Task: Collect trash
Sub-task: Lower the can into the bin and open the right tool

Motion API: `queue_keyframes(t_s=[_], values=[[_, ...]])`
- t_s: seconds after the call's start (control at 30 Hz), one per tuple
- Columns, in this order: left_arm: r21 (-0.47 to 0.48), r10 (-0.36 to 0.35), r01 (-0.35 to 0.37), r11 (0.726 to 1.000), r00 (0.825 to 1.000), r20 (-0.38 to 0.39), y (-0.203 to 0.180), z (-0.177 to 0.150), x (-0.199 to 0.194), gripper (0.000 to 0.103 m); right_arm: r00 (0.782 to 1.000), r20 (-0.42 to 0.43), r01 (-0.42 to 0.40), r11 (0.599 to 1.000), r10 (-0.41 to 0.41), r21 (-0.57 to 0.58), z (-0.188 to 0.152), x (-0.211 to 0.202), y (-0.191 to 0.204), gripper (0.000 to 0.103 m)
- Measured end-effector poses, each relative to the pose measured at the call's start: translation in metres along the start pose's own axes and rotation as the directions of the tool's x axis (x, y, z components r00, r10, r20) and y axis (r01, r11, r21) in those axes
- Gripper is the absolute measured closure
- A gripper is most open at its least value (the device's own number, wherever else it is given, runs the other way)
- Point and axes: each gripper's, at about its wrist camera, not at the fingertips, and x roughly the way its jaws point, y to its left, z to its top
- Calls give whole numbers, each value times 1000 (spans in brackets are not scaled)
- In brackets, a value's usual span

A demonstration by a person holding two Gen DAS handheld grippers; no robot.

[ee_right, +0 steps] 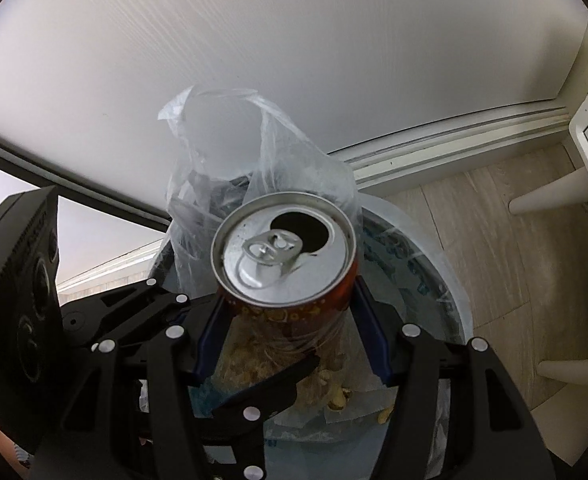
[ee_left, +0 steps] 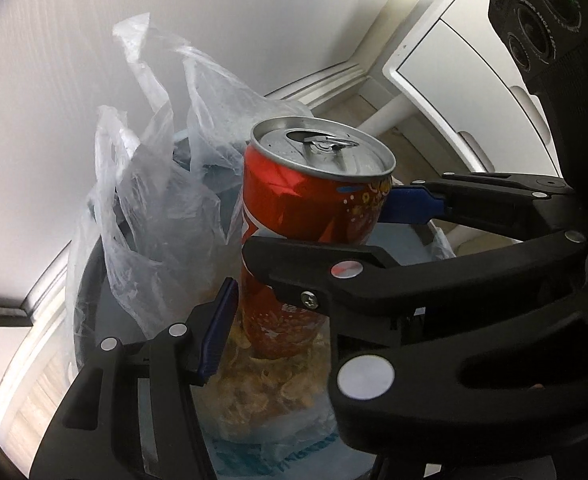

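A: Status of the opened red aluminium drink can (ee_right: 284, 258)?

B: Upright, above the round pale-blue bin (ee_right: 460, 300) lined with a thin clear plastic bag (ee_left: 154, 200). Right gripper (ee_right: 290, 322): its blue-padded fingers (ee_right: 210, 340) pinch the can's sides. Left gripper (ee_left: 314, 276): its fingers (ee_left: 216, 332) also bracket the can, apparently clamped on it.

A: Progress?

B: Snack scraps (ee_left: 262, 384) already lie inside. Can carried over but not released; my judgement: letting go remains.

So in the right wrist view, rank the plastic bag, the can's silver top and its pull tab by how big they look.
1. Plastic bag, largest.
2. Can top, though it sits nearer the camera, which flatters it.
3. Pull tab, clearly smallest.
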Motion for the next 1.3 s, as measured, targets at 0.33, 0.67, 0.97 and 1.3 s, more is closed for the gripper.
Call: queue_keyframes(t_s=[0.33, 0.67, 0.97, 1.3], values=[[37, 69, -70, 997, 997, 22, -9, -4, -18, 32, 999, 25, 25, 999, -24, -41, -12, -5, 3, 36], [10, 98, -99, 995, 992, 77, -14, -9, -63, 6, 994, 85, 70, 998, -69, -4, -21, -46, -2, 7], [68, 141, -153, 986, 977, 163, -43, -8, -113, 6, 971, 218, 82, 995, -93, 59, -26, -115, -9, 7], [135, 118, -165, 977, 946, 303, -104, 23, -167, 6, 904, 401, 106, 987, -147, 123, -33, -213, -11, 7]])
